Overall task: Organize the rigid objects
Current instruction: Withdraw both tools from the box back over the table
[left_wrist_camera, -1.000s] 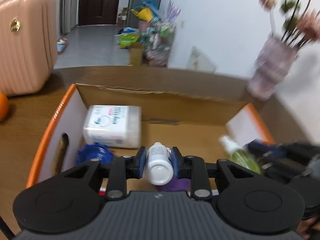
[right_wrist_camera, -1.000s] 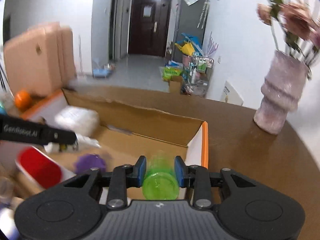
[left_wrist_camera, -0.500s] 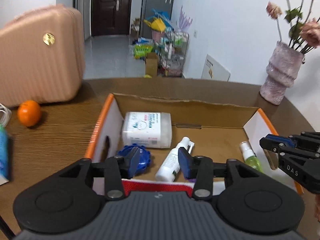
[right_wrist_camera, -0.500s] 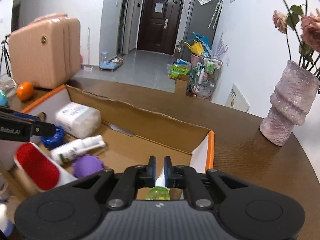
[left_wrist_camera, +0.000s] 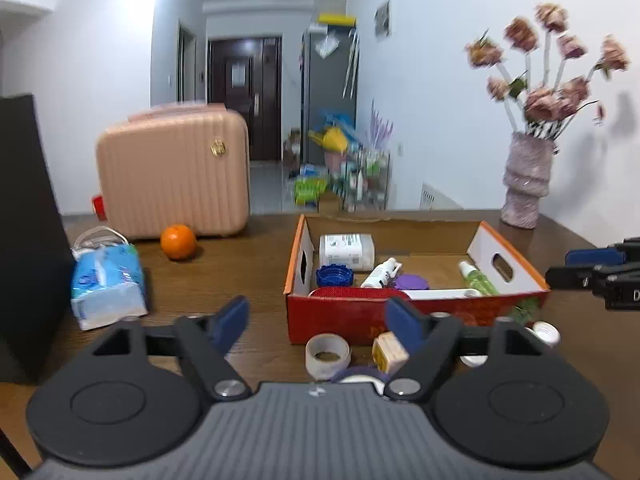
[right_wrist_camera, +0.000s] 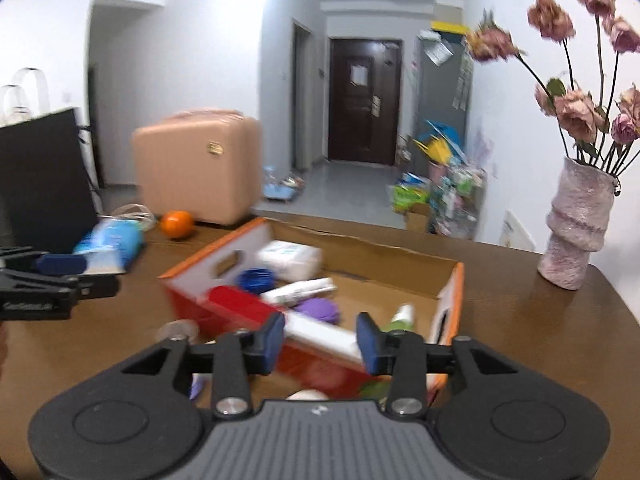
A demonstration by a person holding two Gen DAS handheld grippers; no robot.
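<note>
Cardboard box (left_wrist_camera: 356,316) w/ red front wall sits on the wooden table (left_wrist_camera: 240,264), just ahead of both grippers. Left gripper (left_wrist_camera: 316,320): jaws wide apart, just been opening, nothing between the pads. Box is ahead & slightly right of it. Inside the box: white spray bottle (left_wrist_camera: 380,273) lying flat, blue cap (left_wrist_camera: 334,276) to its left, purple lid (left_wrist_camera: 410,281) to its right, white tub (left_wrist_camera: 347,251) behind at the far wall, green spray bottle (left_wrist_camera: 476,280) at the right end. Nearer the left gripper, in front of the box on the table: tape roll (left_wrist_camera: 327,354) & a small wooden block (left_wrist_camera: 389,352). Right gripper (right_wrist_camera: 321,340): jaws part open, just been opening, nothing clamped; box front corner directly ahead, green bottle seen just past its right finger. Off to the left gripper's left: tissue pack (left_wrist_camera: 106,282), orange (left_wrist_camera: 178,241), pink suitcase (left_wrist_camera: 172,172). Vase (left_wrist_camera: 524,180) far right.
</note>
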